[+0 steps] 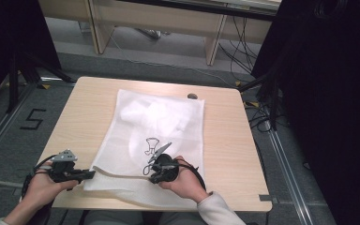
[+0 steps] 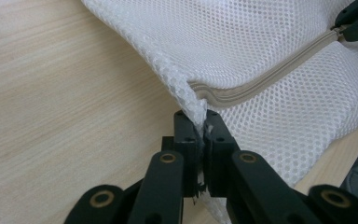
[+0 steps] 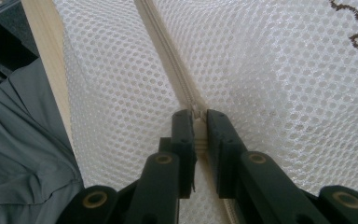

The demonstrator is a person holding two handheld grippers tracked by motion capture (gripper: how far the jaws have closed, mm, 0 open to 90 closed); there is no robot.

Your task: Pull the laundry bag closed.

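A white mesh bag (image 1: 159,117) lies flat on the light wooden table (image 1: 84,117), with a beige zipper (image 2: 261,79) along its near edge. My left gripper (image 1: 91,174) is at the bag's near left corner. In the left gripper view it (image 2: 201,122) is shut on the mesh corner where the zipper ends. My right gripper (image 1: 147,171) rests on the bag's near edge, held by a hand. In the right gripper view it (image 3: 198,116) is shut on the zipper pull (image 3: 196,111), with the closed zipper (image 3: 168,56) running away ahead. The right gripper (image 2: 356,18) also appears far off along the zipper.
A small brown outline print (image 1: 152,145) marks the bag's middle. A small dark object (image 1: 192,96) sits at the table's far edge. The table's near edge and the person's grey trousers (image 3: 23,154) lie just beside the zipper. Dark stands flank the table.
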